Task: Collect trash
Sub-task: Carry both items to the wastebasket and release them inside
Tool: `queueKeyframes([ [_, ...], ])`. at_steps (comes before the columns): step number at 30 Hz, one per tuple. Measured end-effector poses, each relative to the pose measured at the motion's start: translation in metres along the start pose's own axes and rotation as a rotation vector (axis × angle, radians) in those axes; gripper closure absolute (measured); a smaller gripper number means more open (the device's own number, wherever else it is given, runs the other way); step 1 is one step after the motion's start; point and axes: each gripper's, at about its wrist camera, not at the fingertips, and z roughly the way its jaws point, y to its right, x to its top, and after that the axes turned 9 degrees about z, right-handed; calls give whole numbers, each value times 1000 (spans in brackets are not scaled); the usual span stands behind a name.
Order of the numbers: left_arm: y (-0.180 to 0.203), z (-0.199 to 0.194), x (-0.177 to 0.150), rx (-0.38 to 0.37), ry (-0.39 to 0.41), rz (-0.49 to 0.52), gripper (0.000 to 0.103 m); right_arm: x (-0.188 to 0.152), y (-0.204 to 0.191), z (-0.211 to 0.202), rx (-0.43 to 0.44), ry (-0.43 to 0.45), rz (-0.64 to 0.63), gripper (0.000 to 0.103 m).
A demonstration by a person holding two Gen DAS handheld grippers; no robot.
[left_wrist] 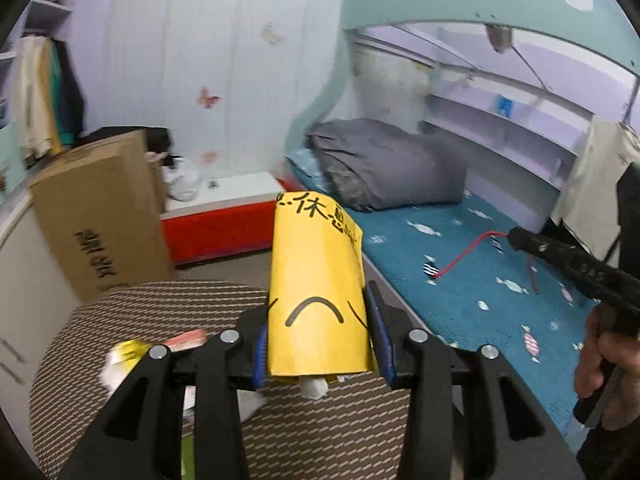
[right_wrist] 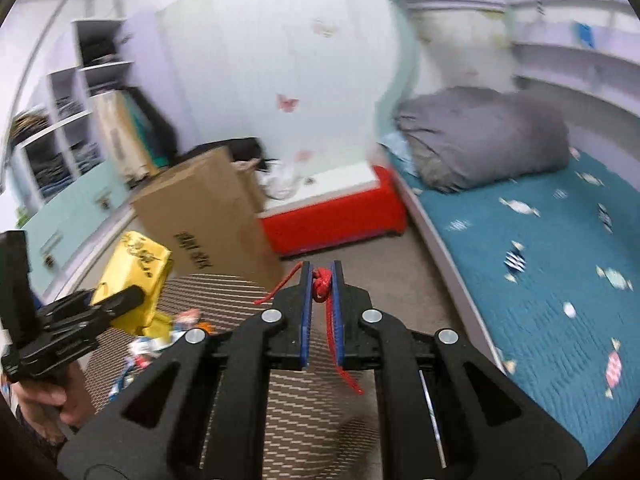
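Note:
My left gripper (left_wrist: 320, 304) is shut on a yellow paper bag (left_wrist: 318, 284) with black characters and a frowning face, held upright above a round woven table (left_wrist: 120, 320). The bag also shows in the right wrist view (right_wrist: 134, 276), held by the left gripper (right_wrist: 120, 300). My right gripper (right_wrist: 322, 276) is shut on a red string (right_wrist: 322, 286) with a knot between the blue pads; its ends hang loose. In the left wrist view the right gripper (left_wrist: 516, 238) is over the bed with the string (left_wrist: 464, 256) trailing. Loose wrappers (right_wrist: 160, 344) lie on the table.
A tall cardboard box (left_wrist: 96, 216) leans at the left by white cabinets. A red and white bench (left_wrist: 224, 216) stands at the wall. The bed (left_wrist: 460, 280) with a teal cover and a grey duvet (left_wrist: 384, 164) fills the right side.

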Motion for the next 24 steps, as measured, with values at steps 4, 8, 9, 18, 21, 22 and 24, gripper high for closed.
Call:
queueKeyframes([
  [4,28,42,11,-56,-48,19,63,-6,58,32,-88,-62,99,94],
  [8,54,87,11,-99,-121,32,63,-32,109,80,-162,-165,183,94],
  [9,60,98,10,-104,-140,35,63,-40,119,92,-175,-190,201,94],
  [18,100,180,-8,-140,-292,96,63,-116,212,202,-242,-399,400,91],
  [21,112,207,-16,-146,-349,115,63,-136,243,223,-210,-428,500,40],
  [22,114,213,-18,-150,-363,119,63,-139,248,223,-213,-423,513,36],
  [24,123,232,-23,-159,-402,134,63,-144,258,222,-210,-418,541,34],
])
